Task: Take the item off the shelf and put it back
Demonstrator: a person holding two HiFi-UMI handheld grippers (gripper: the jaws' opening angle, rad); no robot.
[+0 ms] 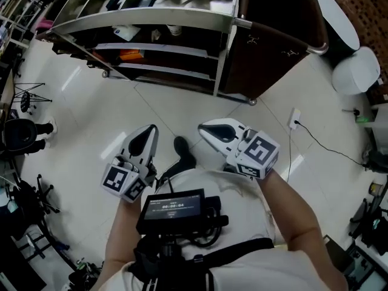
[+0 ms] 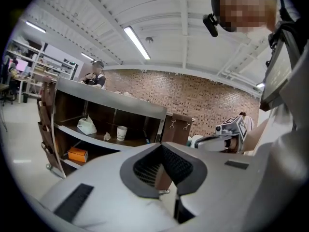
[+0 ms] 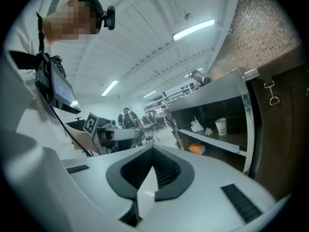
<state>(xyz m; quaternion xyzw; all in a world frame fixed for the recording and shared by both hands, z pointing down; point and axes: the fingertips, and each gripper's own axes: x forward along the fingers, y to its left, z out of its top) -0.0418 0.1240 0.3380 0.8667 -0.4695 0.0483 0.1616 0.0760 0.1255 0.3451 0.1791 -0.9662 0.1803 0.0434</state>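
— Left gripper [image 1: 150, 130]?
— Jaws pressed together, empty. Right gripper [image 1: 205, 128] the same.
— And the shelf [image 1: 182, 18]?
— One orange box [image 1: 131, 56] low down, one paper cup [image 2: 121, 132] above it, both well apart from the two grippers.

You are standing in an open lab or workshop hall, not a home. It has a pale tiled floor [image 1: 91, 126], strip lights [image 2: 136, 42] on a beamed white ceiling and a brick-patterned wall [image 2: 203, 100]. Metal racks [image 2: 26, 64] line the far side, a tripod [image 1: 27, 99] stands nearby, and people [image 3: 126, 117] gather at workstations beyond the curved display shelf [image 1: 163, 18].
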